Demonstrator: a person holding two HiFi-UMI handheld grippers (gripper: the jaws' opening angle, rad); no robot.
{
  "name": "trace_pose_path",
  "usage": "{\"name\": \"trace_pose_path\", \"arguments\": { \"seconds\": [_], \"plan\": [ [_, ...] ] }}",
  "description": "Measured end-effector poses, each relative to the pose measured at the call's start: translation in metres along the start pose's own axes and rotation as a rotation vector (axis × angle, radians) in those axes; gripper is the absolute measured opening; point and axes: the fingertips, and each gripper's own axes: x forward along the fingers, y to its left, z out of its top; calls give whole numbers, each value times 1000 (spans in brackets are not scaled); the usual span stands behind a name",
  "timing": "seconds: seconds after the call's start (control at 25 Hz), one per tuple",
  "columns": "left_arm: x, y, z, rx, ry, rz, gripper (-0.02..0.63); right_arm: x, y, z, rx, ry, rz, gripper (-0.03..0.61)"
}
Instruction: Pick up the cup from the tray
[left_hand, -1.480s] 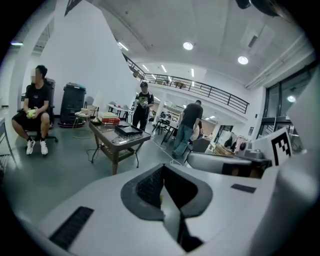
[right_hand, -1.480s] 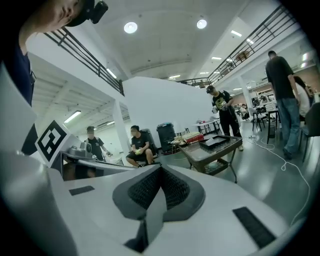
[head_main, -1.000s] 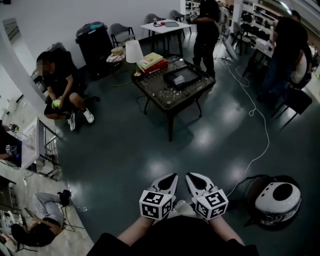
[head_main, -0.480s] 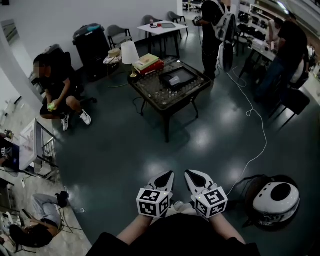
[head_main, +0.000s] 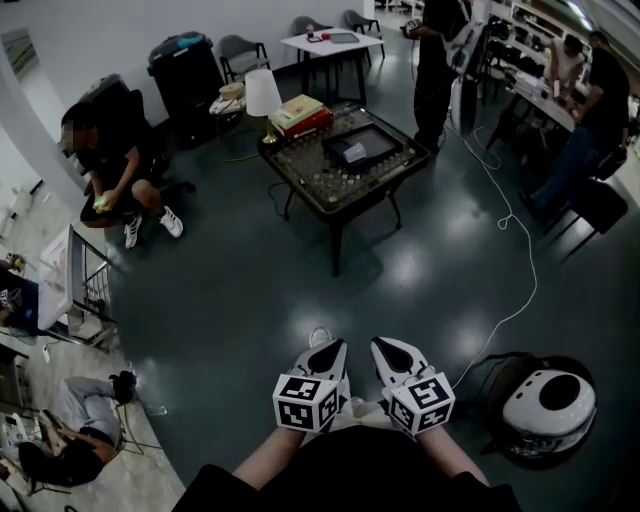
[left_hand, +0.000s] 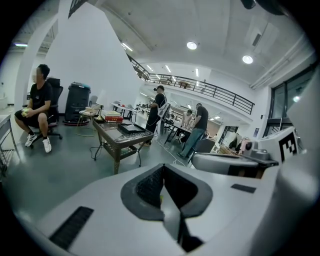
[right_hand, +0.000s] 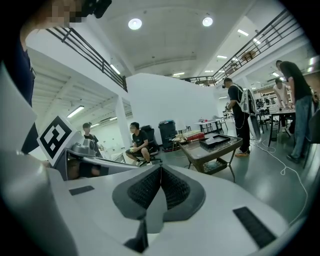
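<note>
Progress: nothing of the pick is done yet. You are standing well apart from the table (head_main: 335, 207), which sits in the upper middle of the head view, with open floor (head_main: 250, 290) between you and it.

Left gripper (head_main: 332, 354): low centre of the frame, close to your body. Jaws pressed together, nothing between them.

Right gripper (head_main: 388, 354): just beside the left one. Jaws likewise pressed together and empty, as its own view shows.

Tray (head_main: 335, 155): dark, rectangular, on the far half of the table top, with something lighter and flat lying in it.

Cup: on or near that tray, by my judgement, but I cannot pick it out. A cluster of small pale things lies on the near half of the table, too small to say whether any is a cup. Shape, colour and whether it stands upright cannot be told from here.

Left to do: walk up to the table, find the cup, spread one claw, close on it, lift.
</note>
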Motion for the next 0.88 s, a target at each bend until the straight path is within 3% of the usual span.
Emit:
{"name": "trace_pose_path", "arguments": {
  "seconds": [0.88],
  "plan": [
    [85,69,63,-7,6,21,11,100,-61,40,-8,25,12,12]
  ]
}}
